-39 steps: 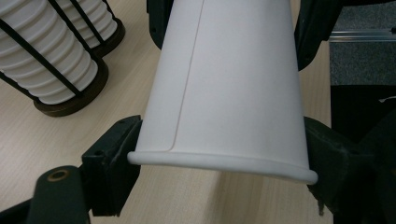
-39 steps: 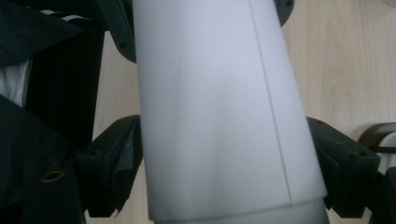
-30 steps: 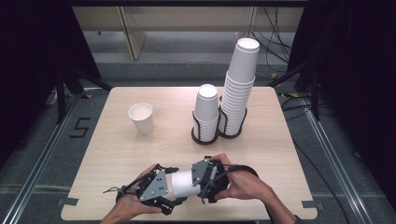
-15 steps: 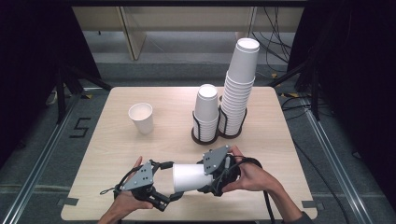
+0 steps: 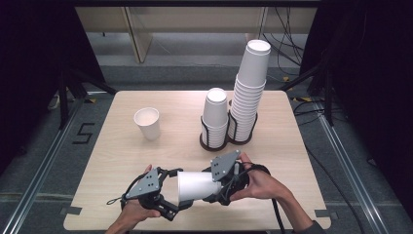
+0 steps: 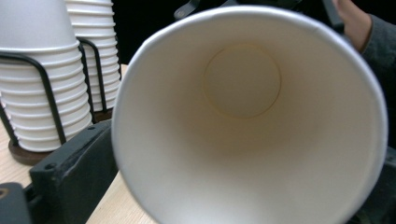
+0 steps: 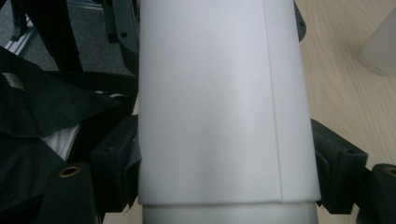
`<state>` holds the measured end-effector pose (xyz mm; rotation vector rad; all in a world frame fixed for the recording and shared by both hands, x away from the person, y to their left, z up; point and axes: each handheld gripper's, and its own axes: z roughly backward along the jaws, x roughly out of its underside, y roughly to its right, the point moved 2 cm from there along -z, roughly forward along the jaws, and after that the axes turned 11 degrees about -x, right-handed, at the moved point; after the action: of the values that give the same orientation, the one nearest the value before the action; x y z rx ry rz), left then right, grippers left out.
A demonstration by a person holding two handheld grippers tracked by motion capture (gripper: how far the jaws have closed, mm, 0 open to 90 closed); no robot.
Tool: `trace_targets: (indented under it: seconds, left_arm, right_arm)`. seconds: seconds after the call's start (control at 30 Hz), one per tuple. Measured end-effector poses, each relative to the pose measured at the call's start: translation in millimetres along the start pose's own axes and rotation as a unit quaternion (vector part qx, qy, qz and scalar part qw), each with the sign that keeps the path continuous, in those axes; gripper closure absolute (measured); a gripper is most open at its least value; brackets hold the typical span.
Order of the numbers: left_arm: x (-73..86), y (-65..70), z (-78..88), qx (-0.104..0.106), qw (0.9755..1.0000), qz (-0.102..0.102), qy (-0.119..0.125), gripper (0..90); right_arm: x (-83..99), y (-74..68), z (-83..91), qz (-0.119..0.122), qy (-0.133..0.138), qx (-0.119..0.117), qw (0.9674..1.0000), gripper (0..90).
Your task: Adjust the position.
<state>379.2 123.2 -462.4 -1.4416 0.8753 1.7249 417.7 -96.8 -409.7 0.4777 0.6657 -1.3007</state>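
Observation:
A white paper cup [image 5: 195, 185] lies on its side in the air near the table's front edge. My right gripper [image 5: 214, 186] is shut on its narrow end, and in the right gripper view both pads [image 7: 114, 158] press the cup wall [image 7: 219, 102]. The cup's mouth [image 6: 247, 116] faces my left gripper [image 5: 176, 191]. That gripper's jaws have just been opening and now stand wide beside the rim, open. The rim sits between the left fingertips [image 6: 74, 161] without being squeezed.
One cup [image 5: 147, 123] stands upright and alone at the table's left middle. A short stack [image 5: 215, 117] and a tall stack [image 5: 251, 87] of upside-down cups sit in black wire holders at the back. The wooden table [image 5: 302, 161] ends close to both hands.
The two hands have drawn apart, and more of the cup now shows between them. The left gripper slid left off the cup and its jaws opened. The right gripper kept its hold.

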Motion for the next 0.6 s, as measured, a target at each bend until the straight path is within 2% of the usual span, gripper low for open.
trace_targets:
  seconds: [0.1, 0.13, 0.2, 0.27, 0.3, 0.37, 0.47, 0.5, 0.53, 0.57, 0.6]
  left_arm:
    - [-0.5, -0.2, 1.7, -0.004, 1.0, -0.006, -0.001, 6.0]
    - [-0.6, 0.6, 1.7, -0.003, 1.0, -0.004, 0.008, 6.3]
    - [-1.2, -1.2, 3.1, 0.003, 1.0, -0.006, 0.006, 8.4]
    - [-1.9, -2.0, 3.4, 0.005, 0.9999, -0.007, 0.006, 9.9]
    - [-1.9, -2.4, 3.6, 0.006, 0.9999, -0.008, 0.005, 10.6]
    - [-2.1, -2.6, 4.3, 0.005, 0.9999, -0.01, 0.005, 12.2]
    - [-2.9, -1.9, 3.0, 0.009, 0.9999, -0.011, 0.009, 13.8]
    - [-3.5, -1.7, 4.6, 0.002, 0.9999, -0.017, -0.004, 13.9]
    - [-3.9, -1.4, 4.4, 0.002, 0.9998, -0.018, -0.004, 14.1]
    - [-4.1, -1.3, 4.4, -0.001, 0.9998, -0.018, -0.005, 14.2]
    - [-4.3, -0.7, 4.1, -0.002, 0.9999, -0.009, -0.003, 14.2]
  right_arm:
    - [0.1, 0.1, -3.3, -0.005, 0.002, -0.005, 1.0, 24.6]
    - [0.4, 0.5, -3.9, -0.005, 0.003, -0.006, 1.0, 24.6]
    - [0.8, -0.1, -4.4, -0.013, 0.01, -0.014, 0.9998, 25.0]
    - [2.0, 1.1, -4.4, -0.012, 0.01, -0.008, 0.9999, 25.2]
    - [1.9, 0.0, -4.5, -0.019, 0.015, -0.017, 0.9996, 25.3]
    - [2.9, 1.2, -4.4, -0.017, 0.013, -0.017, 0.9996, 25.4]
    - [5.3, 2.2, -6.1, -0.033, 0.02, -0.023, 0.999, 25.1]
    - [6.2, 2.1, -6.7, -0.039, 0.02, -0.021, 0.9988, 24.8]
    - [6.4, 3.0, -7.9, -0.038, 0.021, -0.022, 0.9988, 24.1]
    - [6.7, 2.8, -8.7, -0.046, 0.023, -0.023, 0.9984, 23.3]
    - [6.7, 3.8, -9.2, -0.045, 0.027, -0.02, 0.9984, 22.5]
